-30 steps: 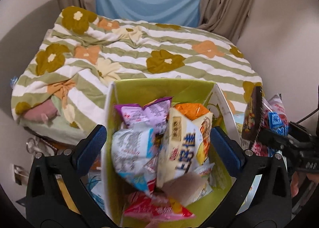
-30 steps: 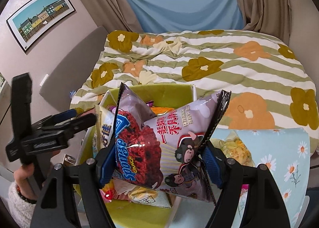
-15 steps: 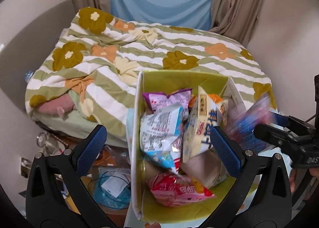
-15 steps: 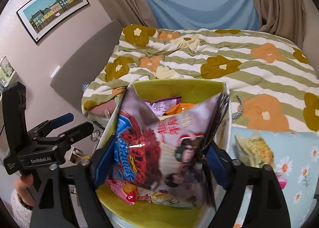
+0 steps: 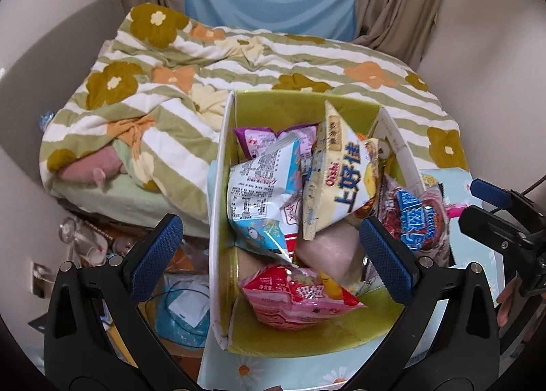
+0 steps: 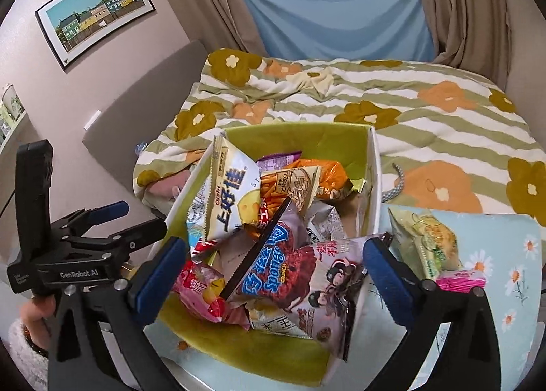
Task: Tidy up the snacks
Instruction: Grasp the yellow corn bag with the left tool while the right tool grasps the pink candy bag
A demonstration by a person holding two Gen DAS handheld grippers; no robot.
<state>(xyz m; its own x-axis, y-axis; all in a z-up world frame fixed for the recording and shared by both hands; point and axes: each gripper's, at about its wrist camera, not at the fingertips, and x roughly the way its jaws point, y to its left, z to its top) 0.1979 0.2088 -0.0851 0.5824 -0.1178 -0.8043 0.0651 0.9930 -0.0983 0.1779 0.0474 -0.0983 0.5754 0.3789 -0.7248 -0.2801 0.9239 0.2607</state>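
Note:
A green-lined white box [image 5: 300, 100] [image 6: 297, 133] holds several snack bags. The purple Sponge Crunch bag [image 6: 307, 275] lies loose on top at the box's right side, draped over its wall; it also shows in the left wrist view [image 5: 414, 217]. My right gripper [image 6: 274, 271] is open above that bag, fingers apart on either side and not touching it. My left gripper [image 5: 269, 254] is open and empty above the box's near left corner. A yellow Oishi bag [image 5: 341, 182] [image 6: 228, 196] stands upright among the others.
A green snack bag [image 6: 426, 240] and a pink packet [image 6: 460, 280] lie on the light blue daisy tablecloth [image 6: 505, 247] right of the box. A bed with a flowered striped quilt [image 5: 239, 56] lies behind. Floor clutter [image 5: 181, 305] sits left of the table.
My right gripper has opened and let go of the Sponge Crunch bag, which now rests in the box. The left gripper shifted left of the box.

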